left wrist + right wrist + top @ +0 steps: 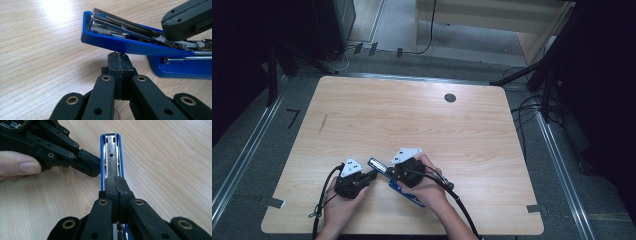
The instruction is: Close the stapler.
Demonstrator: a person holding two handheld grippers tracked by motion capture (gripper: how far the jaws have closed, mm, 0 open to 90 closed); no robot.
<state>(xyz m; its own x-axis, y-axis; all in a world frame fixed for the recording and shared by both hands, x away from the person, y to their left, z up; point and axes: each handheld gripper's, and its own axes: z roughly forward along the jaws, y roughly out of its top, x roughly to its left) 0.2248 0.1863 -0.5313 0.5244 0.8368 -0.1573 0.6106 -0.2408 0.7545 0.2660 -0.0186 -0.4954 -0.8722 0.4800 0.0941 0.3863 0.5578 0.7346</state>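
Right gripper (116, 182) jaws closed atop the open blue stapler (111, 157); left gripper (120, 58) jaws closed, tips touching its underside.

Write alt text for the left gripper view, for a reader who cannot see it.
A blue stapler lies opened on a light wooden table, its metal staple channel exposed and its raised blue arm tilted up to the left. The left gripper, jaws together, touches that arm from beneath, while the right gripper's black tip presses on it from above.
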